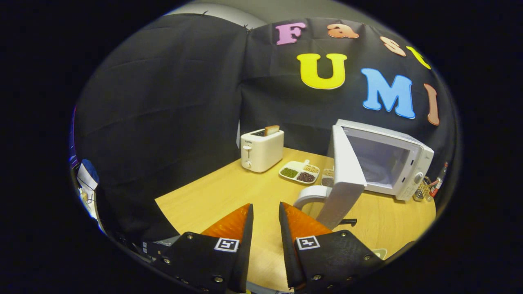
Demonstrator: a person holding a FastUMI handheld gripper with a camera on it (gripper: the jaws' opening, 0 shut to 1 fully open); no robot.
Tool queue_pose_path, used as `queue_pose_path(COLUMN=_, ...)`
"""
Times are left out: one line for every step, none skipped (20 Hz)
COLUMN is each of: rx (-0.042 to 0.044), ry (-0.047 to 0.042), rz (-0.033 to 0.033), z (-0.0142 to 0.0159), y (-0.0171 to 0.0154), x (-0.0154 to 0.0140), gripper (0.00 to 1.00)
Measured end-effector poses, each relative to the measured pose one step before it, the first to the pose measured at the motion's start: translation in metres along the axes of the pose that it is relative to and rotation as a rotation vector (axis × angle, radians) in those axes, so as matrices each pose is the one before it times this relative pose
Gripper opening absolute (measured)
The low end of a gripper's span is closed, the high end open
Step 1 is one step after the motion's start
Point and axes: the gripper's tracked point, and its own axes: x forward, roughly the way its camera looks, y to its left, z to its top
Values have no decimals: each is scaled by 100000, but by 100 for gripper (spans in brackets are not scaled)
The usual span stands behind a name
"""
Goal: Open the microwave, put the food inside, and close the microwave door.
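- The table [229,192] is a big wooden one, and everything here sits on it.
- The microwave [402,163] is white and stands at the far right of the table, well beyond the gripper and off to the right of it.
- The microwave door [343,175] is swung wide open. It sticks out toward the gripper, and its bottom corner is just past the right finger.
- The inside of the microwave looks bare and pale.
- The toaster [261,150] is white too and stands at the back of the table, well ahead of the gripper. There is small writing on it, too tiny to read.
- A slice of toast [271,130] pokes up out of the toaster.
- The gripper [266,214] hangs over the near side of the table. Its fingers are a little way apart, with bare table between them. They hold nothing and touch nothing.
- The food tray [300,171] is white, with little heaps of green, tan and dark food. It lies between the toaster and the open door, well beyond the fingers.
- A white cup [310,195] sits just left of the door's bottom, near the right finger.
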Motion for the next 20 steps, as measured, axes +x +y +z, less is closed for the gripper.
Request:
queue_pose_path(rx=937, ry=-2040, rz=2154, z=764, y=472, x=-675, gripper=37)
queue_pose_path(rx=643, ry=-2266, rz=1016, z=850, y=207, x=-735, gripper=37)
queue_pose_path(rx=501, ry=-2004, rz=2240, z=806, y=477, x=-732, gripper=42)
queue_pose_path(rx=-170, ry=-1816, rz=1597, z=852, y=184, x=-846, gripper=58)
queue_pose_path(rx=-796, ry=-1619, rz=-497, z=745, y=-333, x=-1015, gripper=82)
queue_pose_path(rx=-468, ry=-2280, rz=-1321, z=855, y=-746, x=-895, gripper=88)
queue_pose_path(rx=143, ry=-2305, rz=-1928, z=882, y=-963, x=-933, gripper=91)
queue_pose_path(rx=506, ry=-1944, rz=-1464, z=590, y=-768, x=-777, gripper=92)
queue_pose_path(rx=407, ry=-1446, rz=-1728, z=581, y=-926, x=-797, gripper=95)
queue_pose_path(rx=295, ry=-1018, rz=-2120, z=482, y=-1150, x=-704, gripper=96)
queue_pose_path(rx=495, ry=-692, rz=-2497, z=314, y=-1375, x=-542, gripper=96)
queue_pose_path(rx=748, ry=-546, rz=-2803, z=278, y=-1466, x=-246, gripper=96)
queue_pose_path(rx=1023, ry=-232, rz=-3589, z=81, y=-1659, x=-359, gripper=96)
queue_pose_path(rx=1120, ry=629, rz=-4245, z=-308, y=-1753, x=-282, gripper=96)
queue_pose_path(rx=1075, ry=1124, rz=-3897, z=-447, y=-1696, x=-225, gripper=96)
queue_pose_path(rx=797, ry=1631, rz=-3259, z=-662, y=-1447, x=-114, gripper=96)
queue_pose_path(rx=523, ry=1928, rz=-3028, z=-800, y=-1585, x=-91, gripper=96)
queue_pose_path(rx=630, ry=1913, rz=-2913, z=-765, y=-1456, x=-117, gripper=96)
queue_pose_path(rx=863, ry=2127, rz=-2487, z=-828, y=-1326, x=-5, gripper=96)
queue_pose_path(rx=1043, ry=2103, rz=-1869, z=-850, y=-1081, x=90, gripper=96)
